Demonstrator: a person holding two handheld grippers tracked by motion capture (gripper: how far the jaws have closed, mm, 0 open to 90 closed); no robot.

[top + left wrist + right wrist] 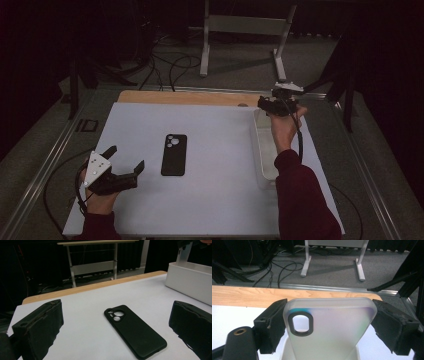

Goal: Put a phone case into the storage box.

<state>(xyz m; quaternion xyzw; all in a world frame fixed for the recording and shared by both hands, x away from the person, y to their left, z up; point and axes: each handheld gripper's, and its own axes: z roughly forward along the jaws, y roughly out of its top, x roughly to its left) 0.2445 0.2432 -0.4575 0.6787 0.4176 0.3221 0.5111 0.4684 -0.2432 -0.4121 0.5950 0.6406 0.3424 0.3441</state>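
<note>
A black phone case [174,154] lies flat, back up, in the middle of the white mat [220,200]. My left gripper [126,157] rests to its left, jaws wide open and aimed at the black case [135,331], with nothing between them. At the far right my right gripper [274,106] hovers over the far end of a white bin [263,172]. It is shut on a translucent white phone case [329,325], whose two long edges sit against the jaw pads. The camera cutout shows at the case's upper left.
The white bin [190,281] runs along the mat's right side. A wooden table strip [185,97] shows beyond the mat. Past the table, a metal stand [240,25] and loose cables [170,65] are on the grey floor.
</note>
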